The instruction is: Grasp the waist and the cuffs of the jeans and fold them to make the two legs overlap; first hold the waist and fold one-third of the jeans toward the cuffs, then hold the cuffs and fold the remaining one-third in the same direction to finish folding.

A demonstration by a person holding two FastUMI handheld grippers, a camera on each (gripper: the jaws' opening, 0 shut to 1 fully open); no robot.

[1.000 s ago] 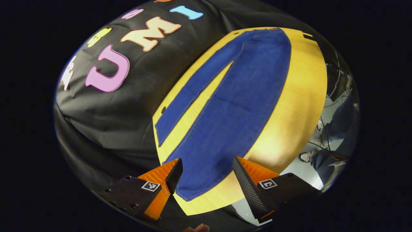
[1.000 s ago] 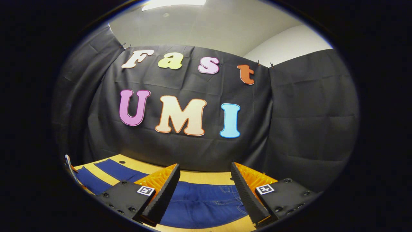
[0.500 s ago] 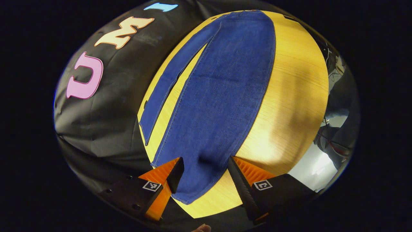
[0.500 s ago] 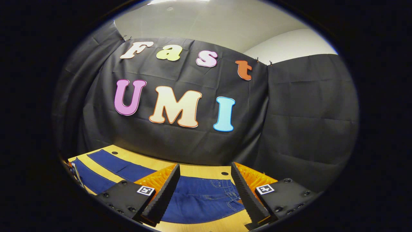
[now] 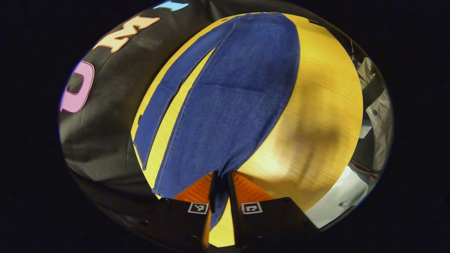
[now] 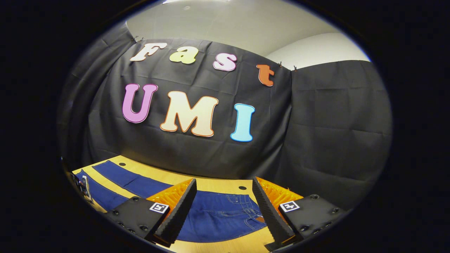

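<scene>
Our left tool is pinched closed on the near cuff of the dark blue denim jeans, stretched lengthwise along the yellow wooden table toward the waist, above which our right tool hovers wide apart and empty.

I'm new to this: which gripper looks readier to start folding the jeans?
Left. The left gripper is shut on a cuff of the jeans; the right gripper hangs open above the waist, gripping nothing.

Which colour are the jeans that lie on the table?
The jeans are dark blue denim with lighter stitching along the seams, seen best in the left gripper view.
</scene>
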